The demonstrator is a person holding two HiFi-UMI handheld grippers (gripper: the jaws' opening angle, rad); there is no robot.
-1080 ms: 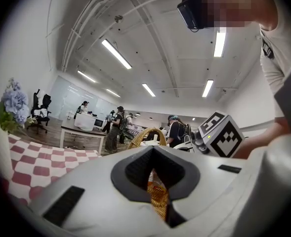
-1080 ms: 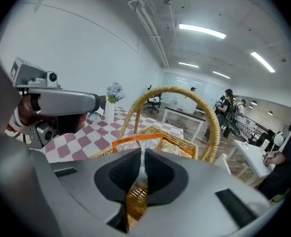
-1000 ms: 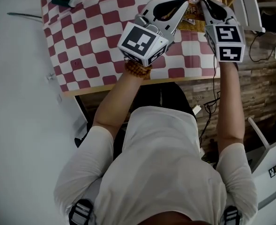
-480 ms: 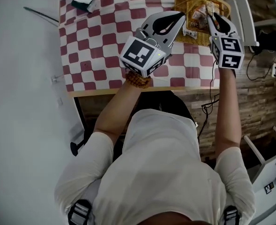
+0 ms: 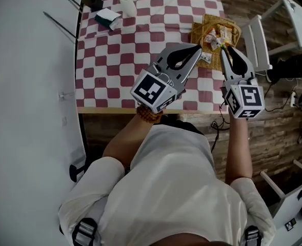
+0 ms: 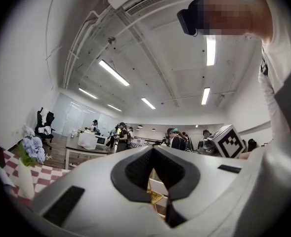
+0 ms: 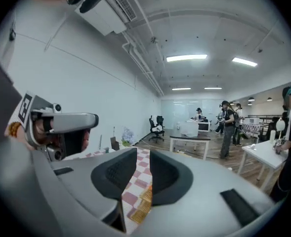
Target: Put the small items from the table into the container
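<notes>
Left tool (image 5: 197,47) clenched empty, right tool (image 5: 223,49) closing on nothing, wicker basket (image 5: 235,26) just beyond.

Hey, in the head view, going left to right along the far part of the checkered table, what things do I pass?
dark box → green-and-white packet → white vase of flowers → wicker basket
</notes>
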